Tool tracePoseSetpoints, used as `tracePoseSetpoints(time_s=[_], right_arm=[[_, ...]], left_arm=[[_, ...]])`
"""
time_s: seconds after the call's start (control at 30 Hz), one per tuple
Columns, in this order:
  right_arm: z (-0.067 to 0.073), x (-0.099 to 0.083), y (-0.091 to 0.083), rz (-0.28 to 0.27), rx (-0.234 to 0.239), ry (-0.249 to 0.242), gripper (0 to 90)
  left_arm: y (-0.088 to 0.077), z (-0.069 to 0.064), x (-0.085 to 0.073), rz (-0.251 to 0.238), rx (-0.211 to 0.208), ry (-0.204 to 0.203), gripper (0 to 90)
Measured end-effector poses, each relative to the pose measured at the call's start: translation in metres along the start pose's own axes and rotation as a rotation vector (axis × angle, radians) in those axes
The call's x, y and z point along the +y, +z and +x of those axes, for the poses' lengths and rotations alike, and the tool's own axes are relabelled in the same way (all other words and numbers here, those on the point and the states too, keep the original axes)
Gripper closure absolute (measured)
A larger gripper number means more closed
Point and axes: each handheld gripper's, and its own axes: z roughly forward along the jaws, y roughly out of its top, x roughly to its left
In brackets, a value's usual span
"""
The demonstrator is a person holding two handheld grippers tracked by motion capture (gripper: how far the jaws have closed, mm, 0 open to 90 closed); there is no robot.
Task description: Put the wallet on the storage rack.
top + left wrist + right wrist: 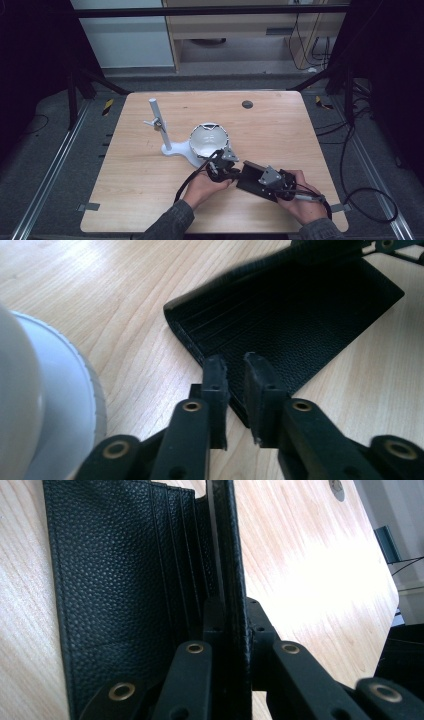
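Tongs at black wallet, white bowl just beside

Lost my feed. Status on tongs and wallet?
Right tongs shut on wallet flap, raised. Left tongs slightly apart, over the flat half's edge. White bowl close by.

Wallet: I read no brand, stamp or lettering on the black grained leather or its card slots.
Worktop: I find no label or number on the wood.
White bowl: no print I can read.
My grippers: no markings legible.
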Motion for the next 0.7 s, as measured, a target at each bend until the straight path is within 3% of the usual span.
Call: tracePoseSetpoints(time_s=[0.2,0.33,0.47,0.7], right_arm=[[-0.007,-0.002,-0.014,-0.062,0.006,0.045,83.9],[-0.012,-0.004,-0.027,-0.113,-0.012,0.062,83.9],[-0.015,-0.003,-0.043,-0.173,-0.009,0.086,84.0],[-0.017,0.001,-0.062,-0.246,-0.006,0.094,84.0]], left_arm=[[-0.014,-0.001,-0.006,-0.041,0.053,-0.001,56.4],[-0.025,-0.001,-0.010,-0.066,0.064,0.005,45.5],[-0.035,-0.003,-0.011,-0.107,0.053,-0.008,31.6],[-0.047,-0.005,-0.010,-0.155,0.017,-0.002,20.0]])
